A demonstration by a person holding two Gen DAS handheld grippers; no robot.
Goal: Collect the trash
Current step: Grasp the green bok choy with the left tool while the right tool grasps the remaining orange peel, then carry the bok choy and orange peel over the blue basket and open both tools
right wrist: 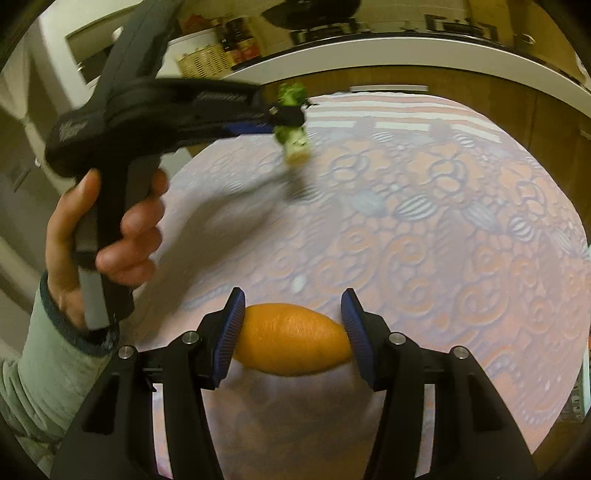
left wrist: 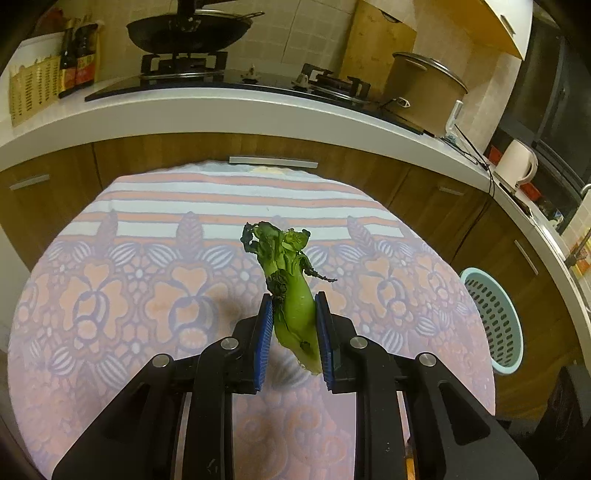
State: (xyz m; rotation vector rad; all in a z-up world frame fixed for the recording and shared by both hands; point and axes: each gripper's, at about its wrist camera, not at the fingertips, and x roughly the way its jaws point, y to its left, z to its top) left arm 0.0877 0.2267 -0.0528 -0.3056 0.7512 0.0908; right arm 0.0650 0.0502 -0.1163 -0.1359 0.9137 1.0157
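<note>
Greens filled the middle of the left wrist view; the left tongs (left wrist: 294, 323) were clamped on a wilted green vegetable stalk (left wrist: 291, 295), blue pads pressing its pale lower stem from both sides, leafy end pointing toward twelve o'clock and the cut end hanging toward six; the stalk was lifted clear of the patterned cloth (left wrist: 147, 288) that covered the round counter (left wrist: 110, 192); its shadow lay on the cloth at about nine o'clock of the pads. A pale blue perforated basket (left wrist: 495, 321) stood on the floor at three o'clock, well apart from the stalk; behind, at twelve o'clock, a dark wok (left wrist: 188, 31) sat on a stove, and a brown pot (left wrist: 421, 92) stood at about one o'clock.

In the right wrist view the right tongs (right wrist: 293, 332) were clamped on an orange peel (right wrist: 291, 338), held crosswise between the pads above the cloth; at ten o'clock the person's left hand (right wrist: 107, 240) gripped the handle of the other tool, whose tips held the blurred stalk above the cloth.
</note>
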